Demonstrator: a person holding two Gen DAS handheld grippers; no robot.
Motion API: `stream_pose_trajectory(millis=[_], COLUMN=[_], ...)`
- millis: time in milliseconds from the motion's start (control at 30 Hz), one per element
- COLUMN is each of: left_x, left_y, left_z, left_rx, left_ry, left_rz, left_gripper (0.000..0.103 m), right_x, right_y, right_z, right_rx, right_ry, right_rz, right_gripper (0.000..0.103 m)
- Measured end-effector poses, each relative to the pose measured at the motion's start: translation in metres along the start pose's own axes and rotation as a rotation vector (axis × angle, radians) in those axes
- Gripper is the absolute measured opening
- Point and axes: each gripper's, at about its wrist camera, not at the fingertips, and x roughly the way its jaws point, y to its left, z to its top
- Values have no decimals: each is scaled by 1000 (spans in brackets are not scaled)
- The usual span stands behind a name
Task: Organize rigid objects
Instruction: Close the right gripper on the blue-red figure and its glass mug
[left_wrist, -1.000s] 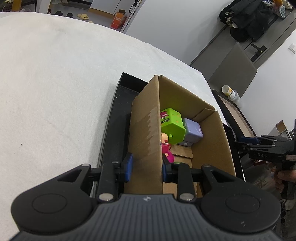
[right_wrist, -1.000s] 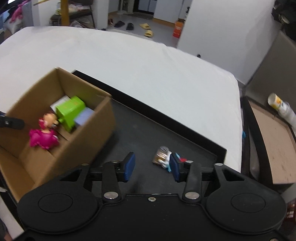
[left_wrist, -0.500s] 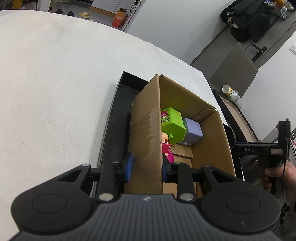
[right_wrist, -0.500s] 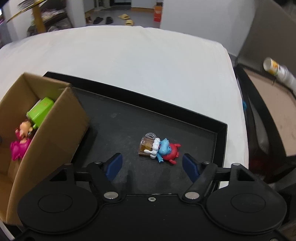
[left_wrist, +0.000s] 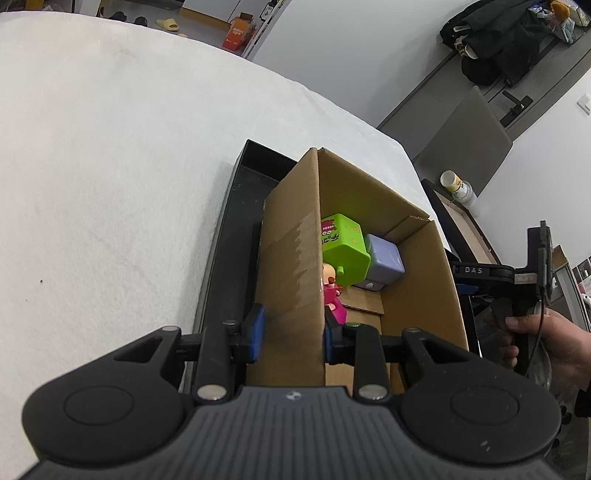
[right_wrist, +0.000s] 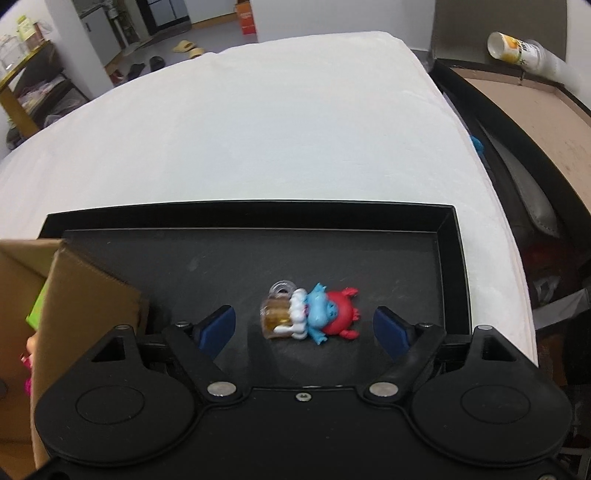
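Right gripper lining up on the last loose toy while the left is steadying the box.

The left gripper (left_wrist: 291, 332) is pinching the near wall of the cardboard box (left_wrist: 291, 258), blue pads clamped either side. The right gripper (right_wrist: 304, 328) is hovering with its pads spread wide around the blue-and-red figurine (right_wrist: 314, 314), lying on the black tray (right_wrist: 448, 240) at 12 o'clock of the pads. Next, I reckon: drop lower, close, carry it toward 9 o'clock into the box. Only the left view is showing the box's contents: green block (left_wrist: 343, 247), purple cube (left_wrist: 384, 258), pink doll (left_wrist: 332, 291). Only the right view is showing the figurine.
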Motion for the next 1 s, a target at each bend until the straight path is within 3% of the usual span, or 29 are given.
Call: stream_pose_trajectory(millis=[167,200,233,333,700,1000], left_x=[0,1,1,1,0,0], left_y=[1,1,2,2,-1,-2], left_z=[0,0,0,0,-1,-2], left_rx=[-5,-5,-4,-5,6,12], left_ry=[3,4,4,4,-2,-4], left_rz=[-6,-7,-7,-9,2,8], left_gripper=[29,29,29,29,29,29], right_x=[5,6,5,0,-31,-69], right_y=[6,8,11,18,37,55], right_z=[1,1,2,1,-6,-7], right_rx=[-36,-48,-65,-86,-122,-177], right_ry=[17,26,35,49,52,0], right_rz=[-24,-22,-21,11,5,15], right_gripper=[78,64,58,58,58,58])
